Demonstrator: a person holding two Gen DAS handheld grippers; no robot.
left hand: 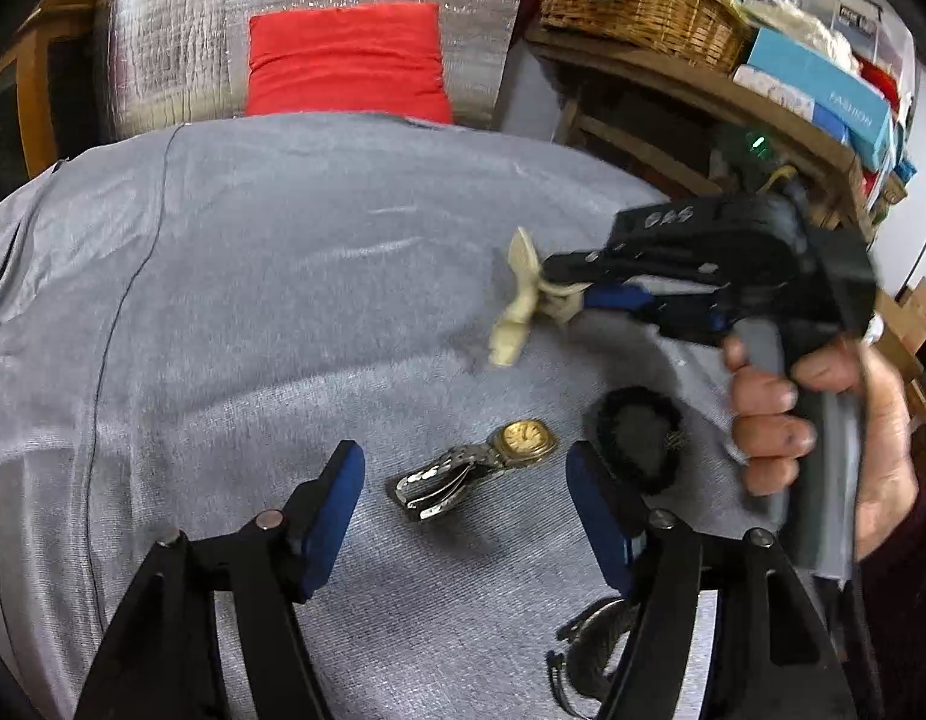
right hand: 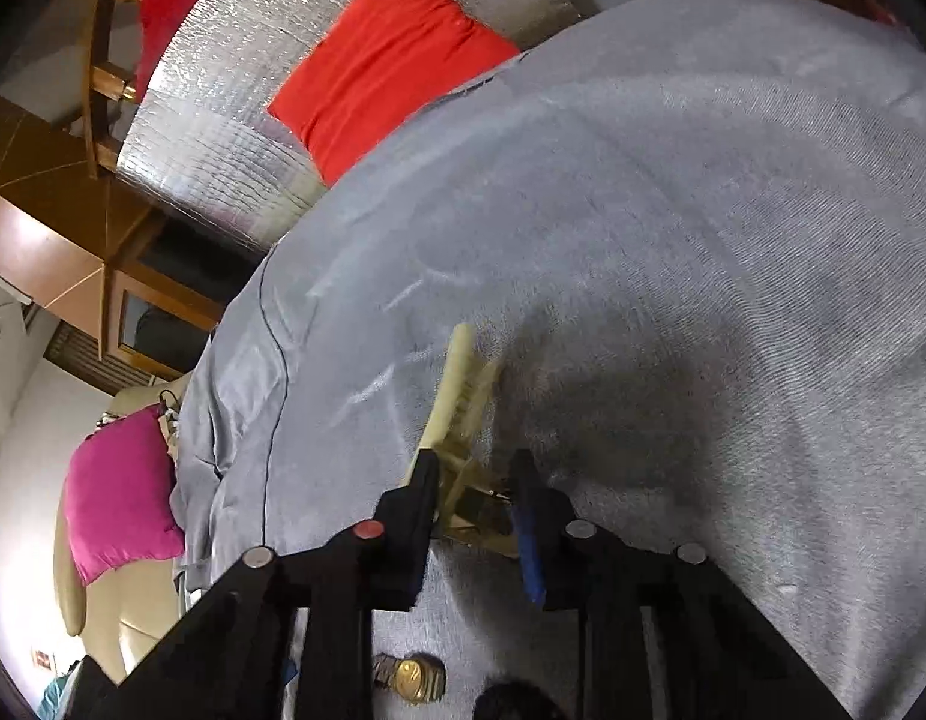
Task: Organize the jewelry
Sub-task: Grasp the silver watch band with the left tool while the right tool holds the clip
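Note:
A gold-faced watch (left hand: 481, 468) with a steel band lies on the grey cloth (left hand: 252, 312). My left gripper (left hand: 466, 483) is open, its blue pads standing either side of the watch without touching it. My right gripper (left hand: 562, 291), held by a hand (left hand: 823, 420), is shut on a cream hair claw clip (left hand: 517, 306) and holds it above the cloth. In the right wrist view the clip (right hand: 463, 396) sticks out forward from between the right gripper (right hand: 475, 507) fingers. The watch (right hand: 411, 675) shows at the bottom edge there.
A black fuzzy scrunchie (left hand: 640, 438) lies right of the watch, and a dark strap-like item (left hand: 589, 654) sits near my right finger. A red cushion (left hand: 348, 60) leans on silver foil at the back. A wicker basket (left hand: 631, 0) and boxes fill the shelf on the right.

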